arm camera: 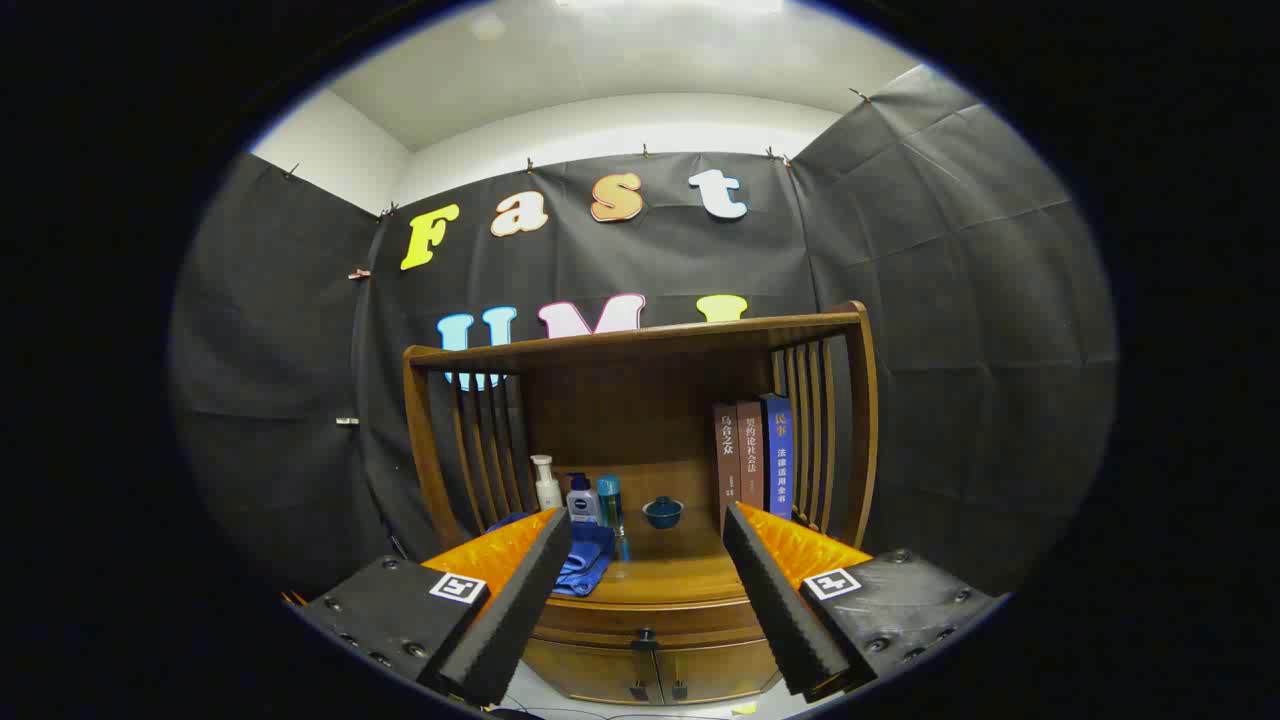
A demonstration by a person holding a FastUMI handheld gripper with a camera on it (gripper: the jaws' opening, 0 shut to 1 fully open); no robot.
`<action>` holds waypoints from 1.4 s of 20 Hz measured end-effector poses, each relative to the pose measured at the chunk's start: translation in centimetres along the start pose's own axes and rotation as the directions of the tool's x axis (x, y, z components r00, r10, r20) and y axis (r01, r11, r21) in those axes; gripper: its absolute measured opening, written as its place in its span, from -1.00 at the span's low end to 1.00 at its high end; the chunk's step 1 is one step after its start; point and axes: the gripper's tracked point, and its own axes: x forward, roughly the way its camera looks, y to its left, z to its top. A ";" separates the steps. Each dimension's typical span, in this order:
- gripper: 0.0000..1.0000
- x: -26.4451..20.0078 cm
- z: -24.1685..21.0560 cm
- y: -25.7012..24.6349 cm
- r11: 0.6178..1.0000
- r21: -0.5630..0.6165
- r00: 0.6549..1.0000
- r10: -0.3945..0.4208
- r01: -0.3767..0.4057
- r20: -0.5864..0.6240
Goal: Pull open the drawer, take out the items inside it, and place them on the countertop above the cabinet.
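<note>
Glossy wooden cabinet (640, 600) with its drawer (645, 622) shut sits beyond the gripper (645, 585), foam-padded jaws spread wide, empty.

I see three books (752, 452) standing on the countertop (670, 578), their spines printed in Chinese characters too small to read. Each finger (800, 600) carries a square black-and-white marker (832, 583).
</note>
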 end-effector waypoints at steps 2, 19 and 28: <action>0.94 0.0 0.0 -0.1 1.000 -0.006 1.000 0.002 -0.002 0.002; 0.93 -0.4 -0.6 0.3 1.000 -0.004 1.000 0.001 -0.001 -0.017; 0.93 -0.2 -1.5 0.6 1.000 0.006 0.999 0.006 -0.006 -0.033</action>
